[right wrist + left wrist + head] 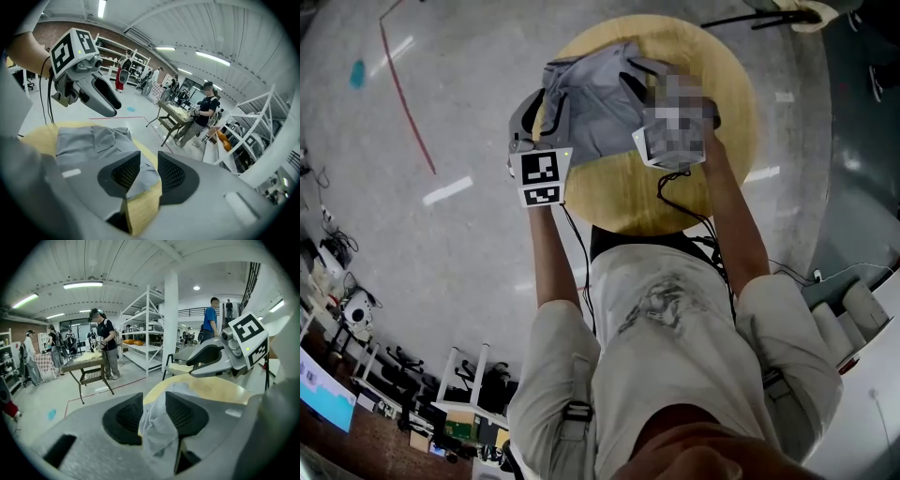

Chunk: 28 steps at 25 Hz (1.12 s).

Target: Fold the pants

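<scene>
Jaws wide on both sides, pants heaped on the round table!
The left gripper stands spread, a loose grey fold poking up between its jaws; the right gripper gapes at the table's rim. Danger: lifting could snag that fold and drag it. Head view shows the bundle on the table's far side; only the left gripper view shows the fold.

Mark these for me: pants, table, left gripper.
pants point(591, 112), head view, middle of the crumpled gray fabric.
table point(628, 202), head view, bare wood near the person.
left gripper point(153, 399), left gripper view, midway between its parted tips, where fabric hangs.
</scene>
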### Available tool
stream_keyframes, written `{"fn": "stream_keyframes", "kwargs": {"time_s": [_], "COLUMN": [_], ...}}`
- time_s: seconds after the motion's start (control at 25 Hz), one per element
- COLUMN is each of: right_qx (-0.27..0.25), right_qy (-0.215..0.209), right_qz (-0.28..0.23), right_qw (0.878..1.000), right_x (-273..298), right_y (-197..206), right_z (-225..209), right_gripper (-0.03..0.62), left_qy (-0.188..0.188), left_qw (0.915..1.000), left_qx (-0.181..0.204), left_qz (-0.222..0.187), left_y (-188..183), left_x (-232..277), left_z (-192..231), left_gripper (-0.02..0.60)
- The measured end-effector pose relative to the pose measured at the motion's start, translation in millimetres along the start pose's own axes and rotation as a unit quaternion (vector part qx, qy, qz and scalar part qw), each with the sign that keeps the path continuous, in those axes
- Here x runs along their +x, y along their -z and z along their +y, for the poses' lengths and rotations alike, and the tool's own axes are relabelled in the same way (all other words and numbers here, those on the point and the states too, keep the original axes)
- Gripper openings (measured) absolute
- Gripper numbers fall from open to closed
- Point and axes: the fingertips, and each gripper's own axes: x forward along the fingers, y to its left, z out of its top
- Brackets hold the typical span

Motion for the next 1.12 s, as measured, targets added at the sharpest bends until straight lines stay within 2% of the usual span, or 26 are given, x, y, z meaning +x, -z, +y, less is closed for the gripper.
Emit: {"fn": "stream_keyframes", "kwargs": {"time_s": [0.28, 0.44, 0.52, 0.6, 0.72, 0.84, 1.12], "right_qx": [0.008, 0.031, 0.044, 0.062, 0.089, 0.087, 0.111], "right_qy": [0.025, 0.048, 0.051, 0.053, 0.061, 0.06, 0.045], "right_qz": [-0.041, -0.088, -0.114, -0.144, -0.186, -0.216, -0.255], "right_qw": [0.999, 0.994, 0.991, 0.986, 0.977, 0.971, 0.959], "right_x": [-35.5, -73.2, -95.1, -119.1, -156.5, -188.8, -239.4], "right_y": [-27.2, -51.2, -64.7, -79.1, -96.2, -108.9, -120.0], "right_z": [-10.2, -19.2, -22.4, -26.2, -29.8, -29.6, -18.2], "right_gripper": [0.126, 0.008, 0.006, 0.006, 0.006, 0.006, 0.008], "left_qy": [-0.012, -0.017, -0.022, -0.027, -0.029, -0.035, -0.045], "left_qw": [0.9994, 0.9982, 0.997, 0.9953, 0.992, 0.9886, 0.9815], "left_qx": [0.001, 0.007, 0.014, 0.021, 0.029, 0.031, 0.028], "left_qz": [-0.033, -0.058, -0.073, -0.091, -0.119, -0.143, -0.184], "left_y": [-29.8, -54.4, -69.9, -87.1, -110.1, -128.9, -150.4], "left_x": [-26.6, -50.5, -65.5, -83.0, -110.1, -134.2, -183.0], "left_z": [-11.3, -25.7, -33.6, -41.9, -57.4, -71.5, -99.2], "left_gripper": [0.158, 0.138, 0.097, 0.009, 0.006, 0.006, 0.007]}}
